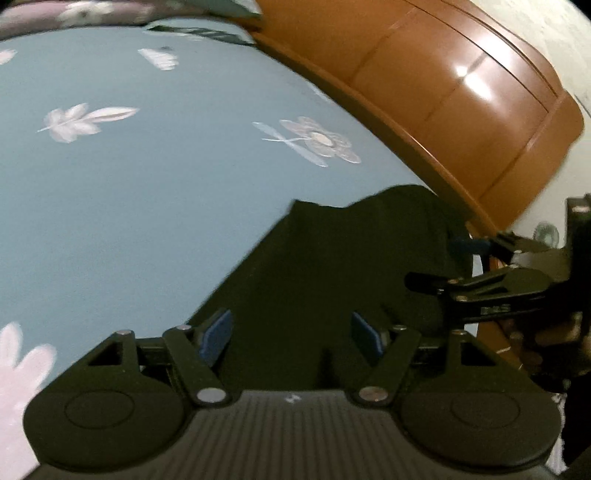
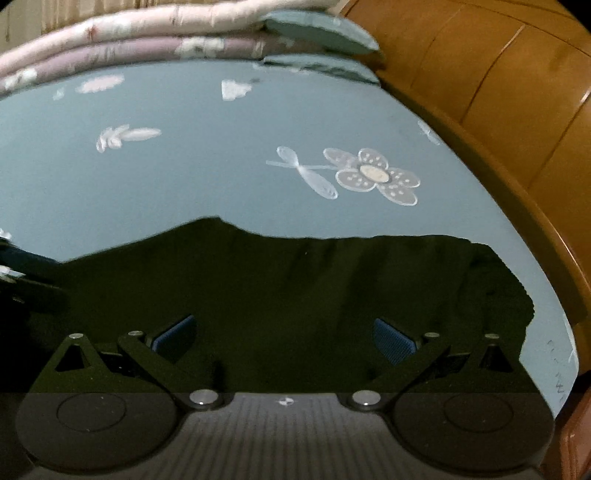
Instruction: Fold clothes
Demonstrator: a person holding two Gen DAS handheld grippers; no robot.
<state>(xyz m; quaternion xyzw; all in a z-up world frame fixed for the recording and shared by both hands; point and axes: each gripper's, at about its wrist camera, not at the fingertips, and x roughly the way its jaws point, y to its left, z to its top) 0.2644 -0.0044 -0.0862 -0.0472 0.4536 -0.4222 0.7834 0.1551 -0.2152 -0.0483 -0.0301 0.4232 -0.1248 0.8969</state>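
A dark garment (image 1: 332, 258) lies spread on the blue bed sheet (image 1: 129, 192), close to the wooden bed frame. My left gripper (image 1: 291, 336) hangs over the garment's near part, open, its blue pads (image 1: 218, 336) wide apart and pressing on nothing. To its right, my right gripper (image 1: 443, 262) reaches over the garment's edge, also open. In the right wrist view the garment (image 2: 295, 288) fills the lower middle. The right gripper (image 2: 284, 341) stands open above it with its pads (image 2: 395, 343) far apart. The left gripper (image 2: 22, 273) shows at the left edge.
The sheet (image 2: 184, 184) carries white flower and leaf prints. A curved wooden bed frame (image 1: 461, 110) runs along the right side. Folded pink and purple quilts (image 2: 129, 40) and a blue pillow (image 2: 317, 29) are stacked at the far end.
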